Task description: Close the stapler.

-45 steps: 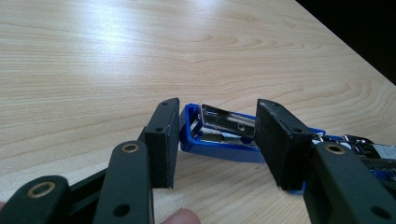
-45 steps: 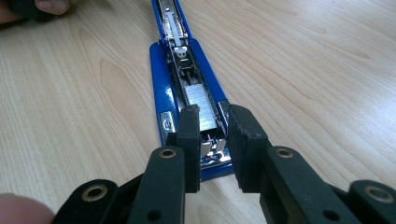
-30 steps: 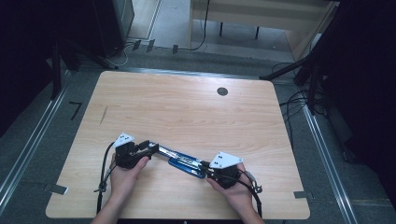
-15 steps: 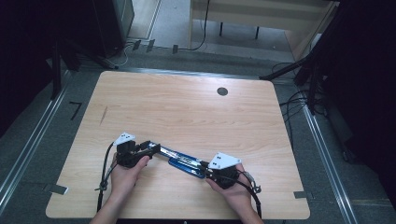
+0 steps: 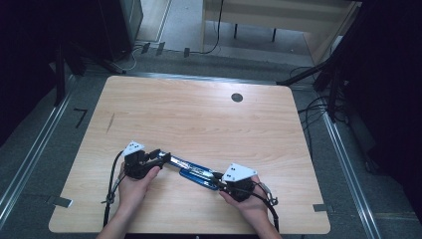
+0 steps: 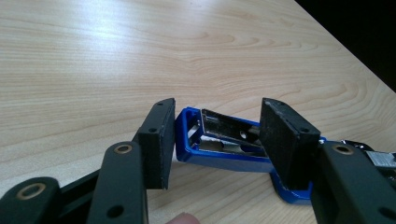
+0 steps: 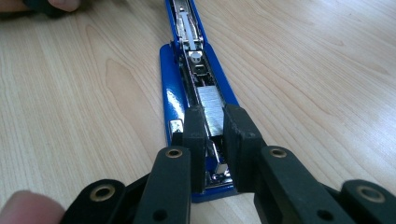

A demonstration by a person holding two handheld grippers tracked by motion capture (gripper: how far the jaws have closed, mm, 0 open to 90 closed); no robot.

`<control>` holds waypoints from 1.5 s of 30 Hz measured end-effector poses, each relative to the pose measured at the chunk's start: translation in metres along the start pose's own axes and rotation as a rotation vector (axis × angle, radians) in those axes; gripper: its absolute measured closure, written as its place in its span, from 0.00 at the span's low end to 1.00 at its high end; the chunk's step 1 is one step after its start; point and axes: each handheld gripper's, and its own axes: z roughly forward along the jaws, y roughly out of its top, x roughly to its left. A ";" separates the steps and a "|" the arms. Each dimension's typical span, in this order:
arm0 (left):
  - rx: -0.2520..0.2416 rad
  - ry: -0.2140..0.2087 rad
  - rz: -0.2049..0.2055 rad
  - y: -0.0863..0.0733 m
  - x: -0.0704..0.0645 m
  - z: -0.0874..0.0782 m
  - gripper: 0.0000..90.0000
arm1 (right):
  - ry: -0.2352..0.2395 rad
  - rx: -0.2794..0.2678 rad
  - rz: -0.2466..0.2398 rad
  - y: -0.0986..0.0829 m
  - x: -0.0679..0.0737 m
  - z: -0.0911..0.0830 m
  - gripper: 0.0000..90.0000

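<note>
no readable text, no labels, no brand marks, no numbers, no signs on anything in view

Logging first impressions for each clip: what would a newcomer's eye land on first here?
The blue stapler, swung wide open and lying flat near the front edge of the wooden table. The left gripper has its jaws spread around the end of the stapler's top arm. The right gripper is pinched on the strip of silver staples in the stapler's open channel.
</note>
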 end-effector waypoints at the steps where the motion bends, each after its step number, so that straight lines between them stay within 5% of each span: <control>1: 0.000 0.000 0.000 0.000 0.000 0.000 0.55 | 0.000 0.000 0.000 0.000 0.000 0.000 0.89; 15: -0.049 0.016 0.052 0.004 -0.009 -0.008 0.59 | 0.013 0.009 0.003 -0.001 0.000 0.001 0.86; 23: -0.086 -0.019 0.071 0.010 -0.021 -0.018 0.63 | 0.008 0.013 -0.002 -0.001 0.001 0.000 0.85; 32: -0.061 -0.113 0.143 0.017 -0.046 -0.021 0.72 | 0.005 0.005 -0.002 0.000 0.001 0.000 0.85; 45: -0.042 -0.092 0.171 0.011 -0.060 -0.010 0.74 | 0.012 0.003 0.018 0.001 -0.002 -0.004 0.87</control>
